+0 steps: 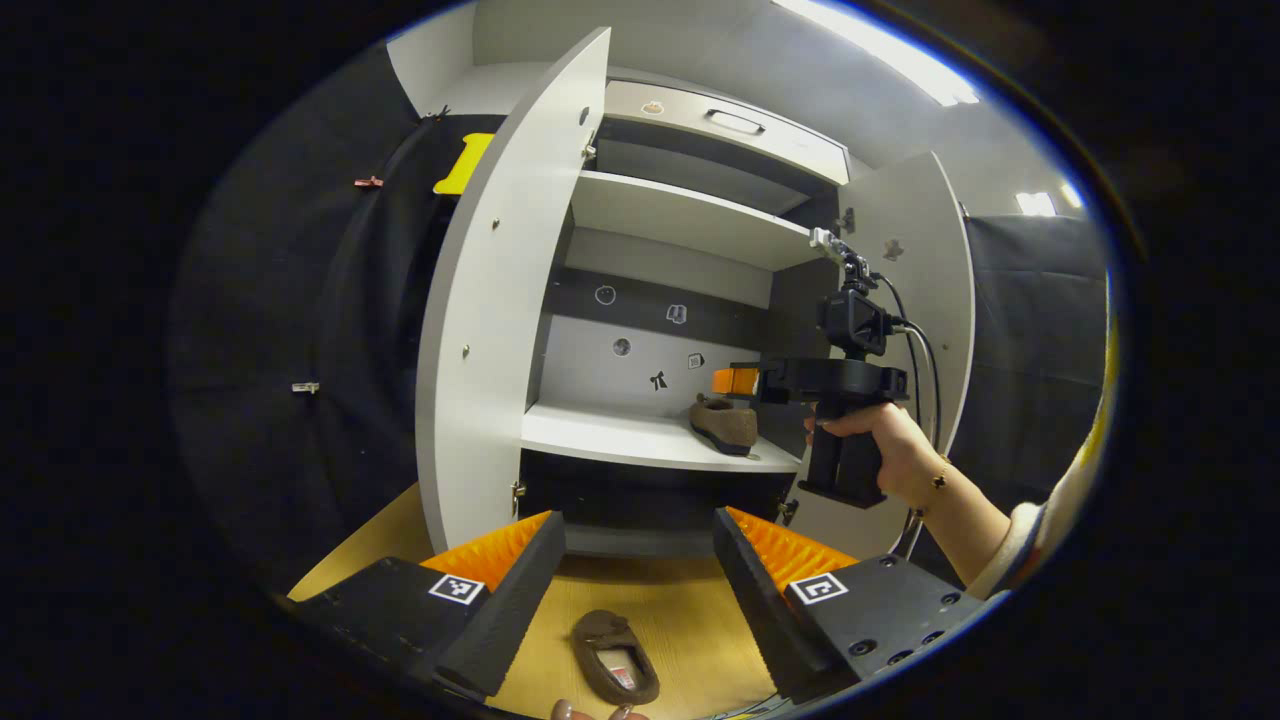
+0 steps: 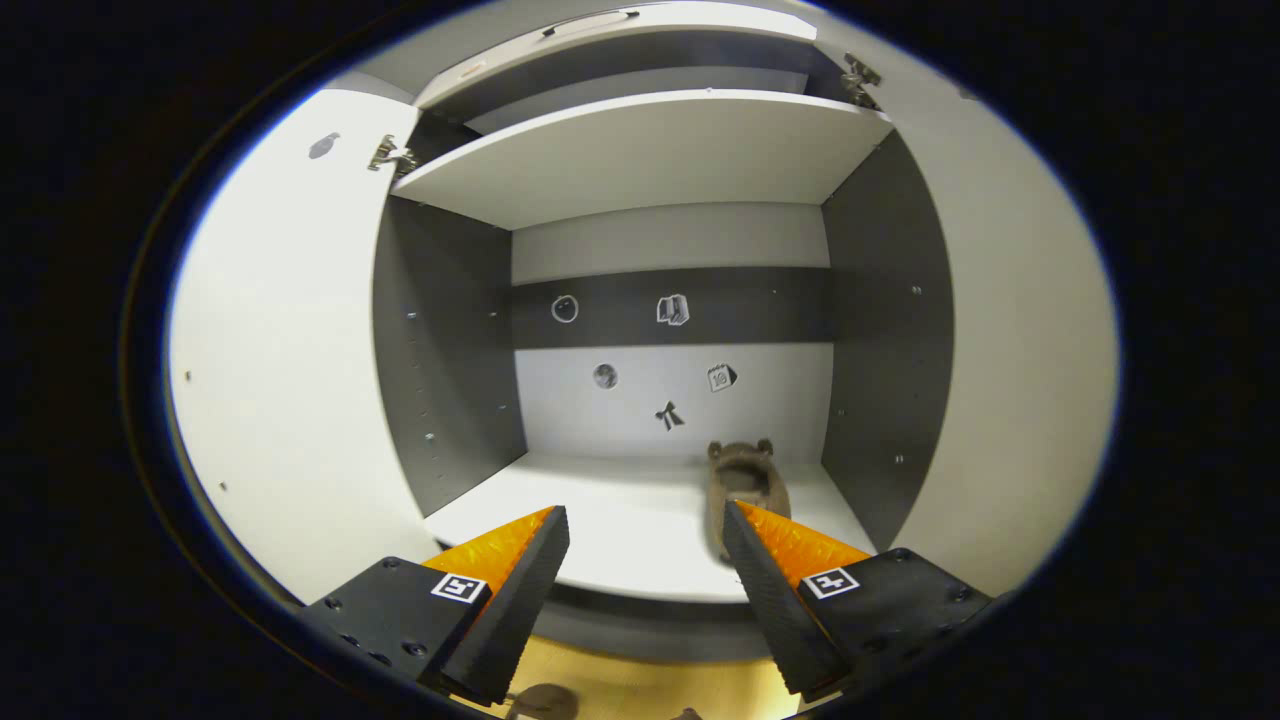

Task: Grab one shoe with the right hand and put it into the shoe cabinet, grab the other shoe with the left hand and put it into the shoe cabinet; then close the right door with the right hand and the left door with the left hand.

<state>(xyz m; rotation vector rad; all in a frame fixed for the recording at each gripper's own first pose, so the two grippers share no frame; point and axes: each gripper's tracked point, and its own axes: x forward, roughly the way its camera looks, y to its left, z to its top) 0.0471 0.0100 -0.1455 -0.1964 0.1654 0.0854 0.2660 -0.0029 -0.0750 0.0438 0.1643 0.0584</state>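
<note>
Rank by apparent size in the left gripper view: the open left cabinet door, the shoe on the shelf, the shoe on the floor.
1. Left door, by far.
2. Floor shoe and shelf shoe: similar; the floor one is nearer, so unsure.

one shoe (image 1: 724,424) on the shelf (image 1: 620,440), another (image 1: 614,656) on the floor (image 1: 690,620).

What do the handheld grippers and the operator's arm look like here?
Right gripper: dark pistol-grip body with a small camera block mounted on top and black cables looping down behind it. The hand holding it wears a thin bracelet and a light sleeve. Left gripper: ribbed wedge jaws on dark bolted blocks, each with a square black-and-white marker.
</note>
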